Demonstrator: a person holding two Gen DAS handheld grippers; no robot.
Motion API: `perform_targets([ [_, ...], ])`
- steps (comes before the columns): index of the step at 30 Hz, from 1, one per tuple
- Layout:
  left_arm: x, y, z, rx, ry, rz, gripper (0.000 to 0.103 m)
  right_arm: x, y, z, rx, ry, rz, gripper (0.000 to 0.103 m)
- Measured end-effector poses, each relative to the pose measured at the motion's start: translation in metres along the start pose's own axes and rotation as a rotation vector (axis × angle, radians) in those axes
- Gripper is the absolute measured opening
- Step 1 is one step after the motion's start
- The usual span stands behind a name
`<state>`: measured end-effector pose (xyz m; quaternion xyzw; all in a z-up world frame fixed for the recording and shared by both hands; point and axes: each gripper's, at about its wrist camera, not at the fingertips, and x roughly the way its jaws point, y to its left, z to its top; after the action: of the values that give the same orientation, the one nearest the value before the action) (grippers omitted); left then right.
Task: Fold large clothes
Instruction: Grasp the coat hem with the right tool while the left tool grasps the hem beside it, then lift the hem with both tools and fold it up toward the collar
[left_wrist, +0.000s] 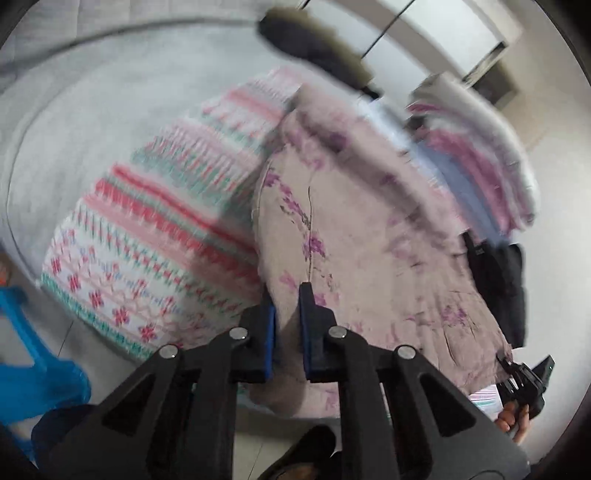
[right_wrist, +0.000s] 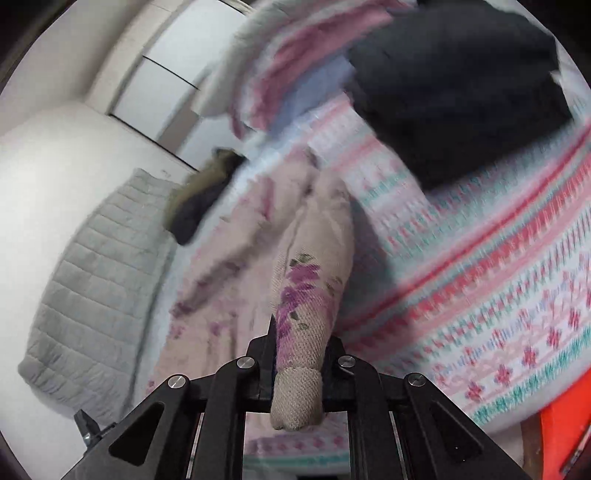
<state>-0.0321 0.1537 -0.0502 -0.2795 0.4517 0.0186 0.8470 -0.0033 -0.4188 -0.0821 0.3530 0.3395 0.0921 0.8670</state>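
Note:
A beige garment with purple flowers (left_wrist: 354, 229) lies spread over a patterned pink, white and teal blanket (left_wrist: 155, 258). My left gripper (left_wrist: 288, 295) hovers at the garment's near edge; its jaws stand a little apart with cloth between them, and whether they pinch it I cannot tell. My right gripper (right_wrist: 301, 332) is shut on a bunched fold of the same floral garment (right_wrist: 310, 280), whose end sticks out behind the jaws. The right gripper also shows in the left wrist view (left_wrist: 524, 376) at the garment's far corner.
A dark garment (left_wrist: 310, 48) lies beyond the blanket, and a stack of folded pink and blue clothes (left_wrist: 476, 162) stands to the right. A grey quilted pad (right_wrist: 96, 280) lies left. A blue plastic stool (left_wrist: 33, 354) and an orange object (right_wrist: 565, 424) sit nearby.

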Motion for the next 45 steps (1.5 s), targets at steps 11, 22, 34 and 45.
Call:
perform_targets([
  [11,0.045,0.019,-0.01,0.0,0.051,0.032,0.055,0.032,-0.065,-0.02,0.119,0.107,-0.139,0.054],
  [22,0.017,0.023,-0.022,0.05,-0.029,-0.002,0.013,0.017,-0.039,-0.024,0.042,0.021,-0.023,0.013],
  [34,-0.102,0.012,-0.023,0.021,-0.093,-0.123,0.012,-0.115,0.027,-0.042,-0.038,-0.163,0.273,0.011],
  [45,-0.072,0.006,0.033,-0.178,0.018,-0.248,0.012,-0.067,0.045,0.004,0.015,-0.096,0.344,0.012],
])
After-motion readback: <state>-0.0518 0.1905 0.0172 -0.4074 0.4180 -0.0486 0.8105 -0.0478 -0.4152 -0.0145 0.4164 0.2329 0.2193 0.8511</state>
